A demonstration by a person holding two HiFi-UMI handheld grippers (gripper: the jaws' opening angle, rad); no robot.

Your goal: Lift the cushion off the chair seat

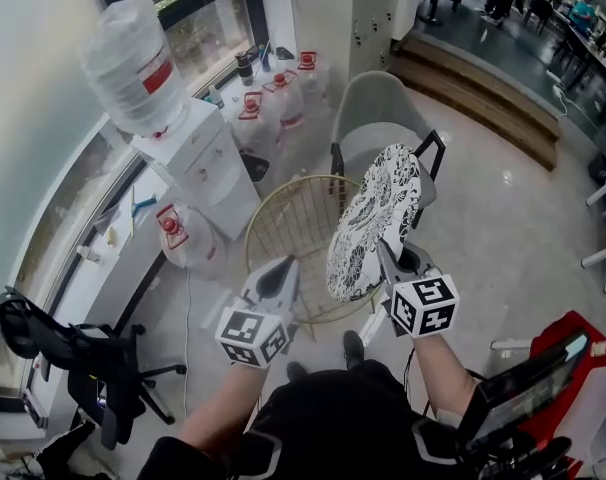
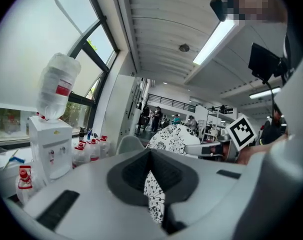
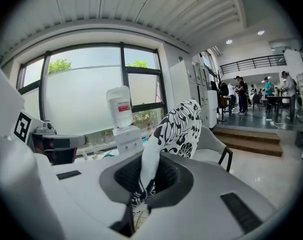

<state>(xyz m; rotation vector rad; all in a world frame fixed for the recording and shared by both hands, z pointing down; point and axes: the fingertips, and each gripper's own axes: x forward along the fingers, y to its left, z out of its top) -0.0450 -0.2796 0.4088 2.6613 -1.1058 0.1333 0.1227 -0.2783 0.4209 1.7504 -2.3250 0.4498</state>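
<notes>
The round cushion (image 1: 375,223) with a black-and-white flower print hangs tilted in the air above the gold wire chair (image 1: 283,218). My right gripper (image 1: 385,256) is shut on its lower edge. In the right gripper view the cushion (image 3: 179,126) rises out of the right gripper (image 3: 144,179). My left gripper (image 1: 286,268) sits just left of the cushion, apart from it, with its fingers together and nothing held. The left gripper view shows the cushion (image 2: 174,136) beyond the left gripper (image 2: 150,173), and more of the print shows through the narrow slot between the jaws.
A grey shell chair (image 1: 383,108) stands behind the wire chair. A white water dispenser (image 1: 198,158) with a big bottle on top and several spare bottles (image 1: 273,103) line the window wall at left. A black office chair (image 1: 73,358) is at the near left, wooden steps (image 1: 493,98) at the far right.
</notes>
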